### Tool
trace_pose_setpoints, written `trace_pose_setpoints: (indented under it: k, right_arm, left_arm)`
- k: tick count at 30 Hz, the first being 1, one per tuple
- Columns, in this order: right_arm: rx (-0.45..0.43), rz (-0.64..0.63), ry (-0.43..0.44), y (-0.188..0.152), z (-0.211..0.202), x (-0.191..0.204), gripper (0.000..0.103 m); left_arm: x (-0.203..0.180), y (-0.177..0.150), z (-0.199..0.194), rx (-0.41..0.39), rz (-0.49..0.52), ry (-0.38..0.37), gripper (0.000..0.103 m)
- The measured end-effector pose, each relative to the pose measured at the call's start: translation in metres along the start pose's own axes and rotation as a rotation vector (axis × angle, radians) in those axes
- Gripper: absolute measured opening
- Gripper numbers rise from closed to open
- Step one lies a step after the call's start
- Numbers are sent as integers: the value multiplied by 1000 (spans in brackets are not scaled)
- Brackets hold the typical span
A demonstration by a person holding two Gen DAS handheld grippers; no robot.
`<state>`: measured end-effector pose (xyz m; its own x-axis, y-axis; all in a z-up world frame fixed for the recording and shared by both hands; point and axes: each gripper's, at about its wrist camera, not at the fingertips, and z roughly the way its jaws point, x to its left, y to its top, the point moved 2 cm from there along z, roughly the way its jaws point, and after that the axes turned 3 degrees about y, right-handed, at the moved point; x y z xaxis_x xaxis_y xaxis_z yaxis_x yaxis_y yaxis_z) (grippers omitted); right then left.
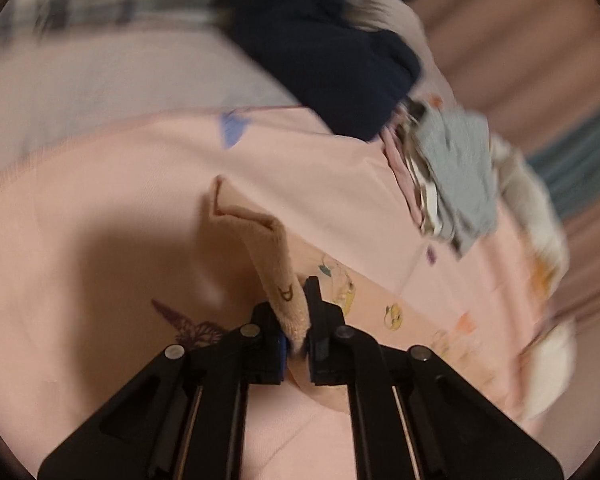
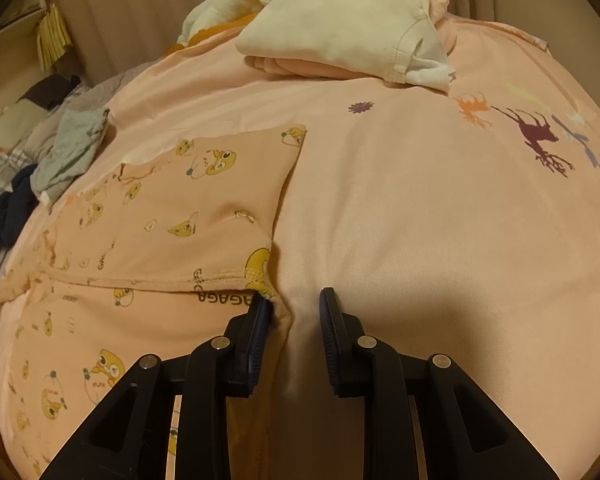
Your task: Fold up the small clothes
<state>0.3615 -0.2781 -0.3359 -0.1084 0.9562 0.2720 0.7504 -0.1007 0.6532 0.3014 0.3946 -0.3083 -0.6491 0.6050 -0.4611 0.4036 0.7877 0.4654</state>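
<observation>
Garment (image 1: 288,300) pinched in left claw (image 1: 296,320) (blurred).

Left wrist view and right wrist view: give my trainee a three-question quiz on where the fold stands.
1. True or false: the left gripper is shut on peach fabric.
2. The right gripper jaws are: A) apart, B) pressed together.
3. What lies at the far end of the pink sheet in the right wrist view?

Key: 1 true; 2 A; 3 a folded cream garment.
</observation>
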Motion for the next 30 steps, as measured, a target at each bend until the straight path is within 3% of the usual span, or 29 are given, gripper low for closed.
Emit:
trace_pose_setpoints:
  k: [1, 3, 5, 11, 16, 21, 27, 30]
  right_arm:
    - [-1, 0, 0, 0, 0, 0, 23]
    - [-1, -1, -1, 0, 0, 0, 23]
    - [-1, 0, 0, 0, 0, 0, 23]
    - [-1, -6, -7, 0, 0, 1, 23]
    - [-6, -1, 2, 0, 0, 0, 23]
    - [-12, 7, 12, -1, 0, -1, 23]
    - [-27, 51, 69, -3, -2, -8, 23]
    - [-30, 57, 78, -3, -2, -9, 23]
  left_arm:
    - [-17, -2, -2, 4, 68, 27, 6]
    - [-37, -6, -6, 7, 124, 11, 6]
    - [-62, -9, -12, -1, 160, -63, 6]
    - [-134, -18, -31, -6, 254, -168, 5]
    - [-206, -36, -43, 55, 330, -324, 5]
    - [-266, -62, -46, 107, 393, -417, 5]
    - [-321, -105, -48, 118, 430, -460, 5]
    - [-343, -138, -52, 89, 470, -437, 5]
